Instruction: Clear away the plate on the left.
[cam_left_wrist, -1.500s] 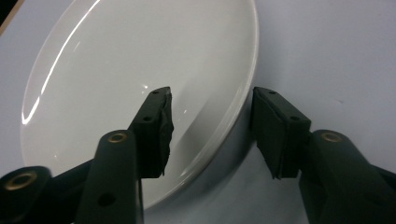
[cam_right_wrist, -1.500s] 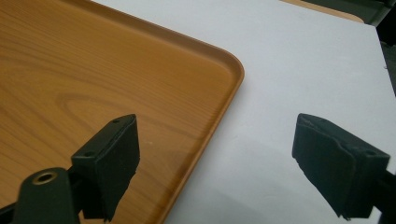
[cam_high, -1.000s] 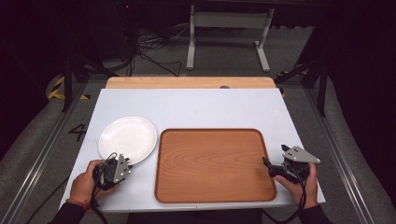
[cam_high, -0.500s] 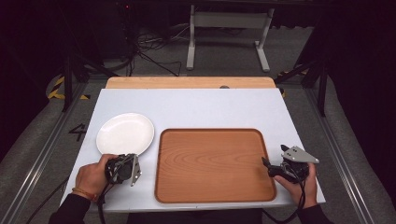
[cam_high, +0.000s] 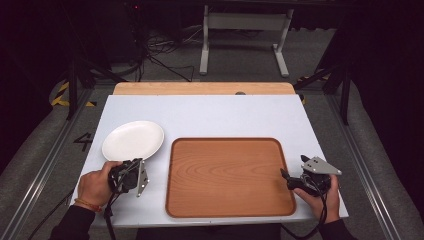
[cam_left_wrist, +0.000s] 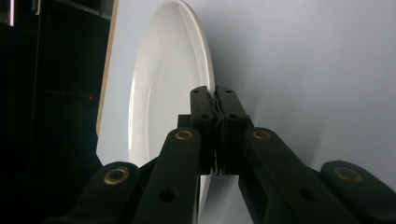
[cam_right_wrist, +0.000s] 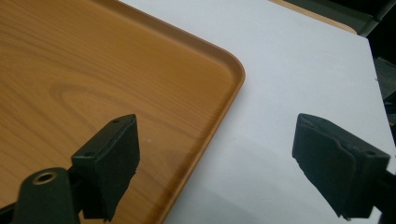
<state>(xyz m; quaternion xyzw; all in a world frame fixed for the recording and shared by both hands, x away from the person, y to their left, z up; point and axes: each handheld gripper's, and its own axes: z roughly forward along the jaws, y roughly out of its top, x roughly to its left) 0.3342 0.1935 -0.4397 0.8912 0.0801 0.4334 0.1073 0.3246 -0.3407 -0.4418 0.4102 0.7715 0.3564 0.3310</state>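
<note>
Two grippers low: left gripper (cam_high: 131, 176) jaws closed, nothing between, just beside plate (cam_high: 133, 140) — probably lining up rim. Right gripper (cam_right_wrist: 224, 163) wide, we see it straddling tray (cam_right_wrist: 93, 70) edge.

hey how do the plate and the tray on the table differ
The plate is round, white and glossy; the tray is rectangular with rounded corners, brown wood grain. The plate is the smaller and lies left of the tray, near the left gripper. Both lie flat on the white table, and both are empty.
</note>
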